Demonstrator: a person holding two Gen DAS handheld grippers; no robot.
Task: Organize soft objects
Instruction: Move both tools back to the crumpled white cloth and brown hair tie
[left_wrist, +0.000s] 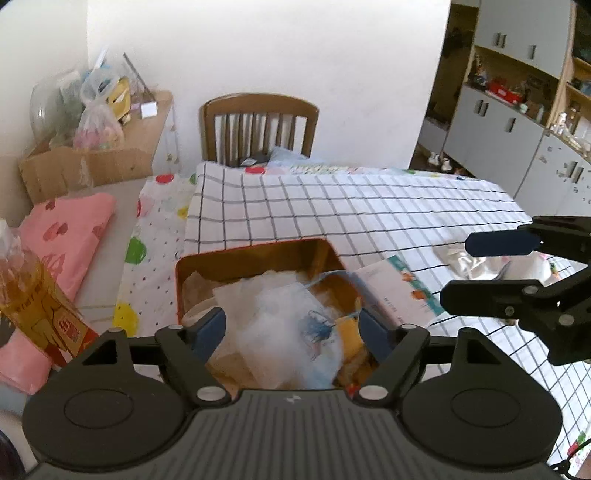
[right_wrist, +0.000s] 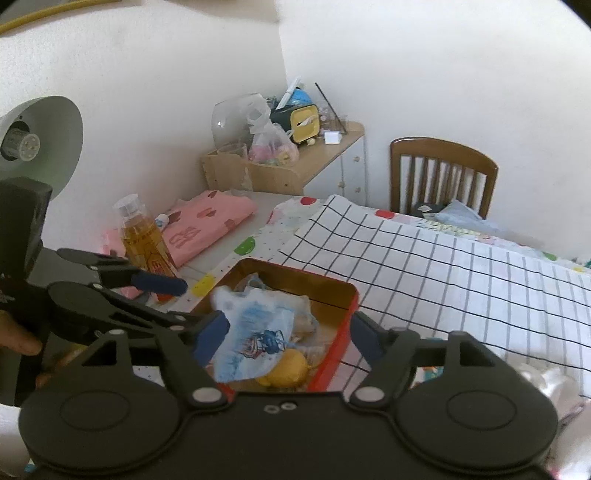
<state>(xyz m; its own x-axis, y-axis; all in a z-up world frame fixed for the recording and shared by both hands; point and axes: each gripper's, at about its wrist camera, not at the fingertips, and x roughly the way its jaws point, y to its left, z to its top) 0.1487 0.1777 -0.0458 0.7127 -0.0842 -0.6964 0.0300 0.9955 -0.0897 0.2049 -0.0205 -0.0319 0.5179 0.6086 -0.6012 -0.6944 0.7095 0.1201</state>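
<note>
A red-rimmed tin box (left_wrist: 251, 249) (right_wrist: 347, 299) stands on the checked tablecloth (left_wrist: 369, 206). In it lie a white and blue printed soft pouch (left_wrist: 288, 321) (right_wrist: 255, 332) and a yellow soft toy (right_wrist: 288, 369), over other crumpled items. My left gripper (left_wrist: 291, 325) hangs open above the box, its blue pads either side of the pouch and clear of it. My right gripper (right_wrist: 288, 325) is open too, over the box's near side, with nothing held. Each gripper shows in the other's view: the right one (left_wrist: 456, 271) at the right, the left one (right_wrist: 188, 301) at the left.
A crumpled white cloth (left_wrist: 465, 262) and a booklet (left_wrist: 399, 295) lie right of the box. Left of it stand an amber bottle (left_wrist: 33, 295) (right_wrist: 144, 240) and a folded pink cloth (left_wrist: 70, 236) (right_wrist: 207, 225). A wooden chair (left_wrist: 258, 129) is behind the table, a grey lamp (right_wrist: 40, 136) at left.
</note>
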